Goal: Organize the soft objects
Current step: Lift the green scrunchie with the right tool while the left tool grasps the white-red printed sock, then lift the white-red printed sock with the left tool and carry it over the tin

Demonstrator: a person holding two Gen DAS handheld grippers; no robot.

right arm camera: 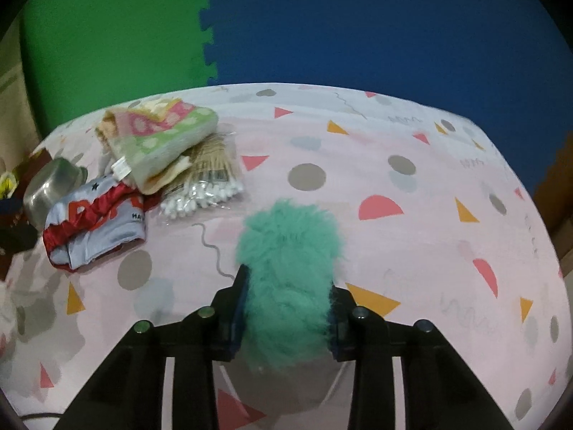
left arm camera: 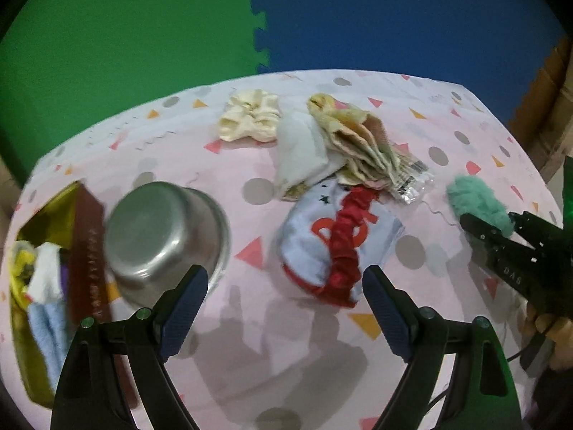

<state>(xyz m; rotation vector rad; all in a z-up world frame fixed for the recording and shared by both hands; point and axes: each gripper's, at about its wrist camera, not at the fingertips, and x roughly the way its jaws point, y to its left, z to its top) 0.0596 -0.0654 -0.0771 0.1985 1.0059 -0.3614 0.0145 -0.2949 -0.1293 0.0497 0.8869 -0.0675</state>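
Note:
My right gripper (right arm camera: 286, 286) is shut on a fluffy teal ball (right arm camera: 288, 265), held just above the pink tablecloth (right arm camera: 412, 236); it also shows at the right of the left wrist view (left arm camera: 478, 202). My left gripper (left arm camera: 284, 295) is open and empty, near a grey cloth with a red band (left arm camera: 336, 240). Behind that lie a folded towel pile (left arm camera: 354, 139), a white cloth (left arm camera: 301, 150) and a cream scrunchie (left arm camera: 250, 116). A gold box (left arm camera: 46, 222) at the left holds several soft cloths.
An upturned steel bowl (left arm camera: 161, 236) stands beside the box. A packet of cotton swabs (right arm camera: 204, 186) lies by the towels. Green and blue foam mats (right arm camera: 200, 36) form the back wall. The table's edges curve off at right and far side.

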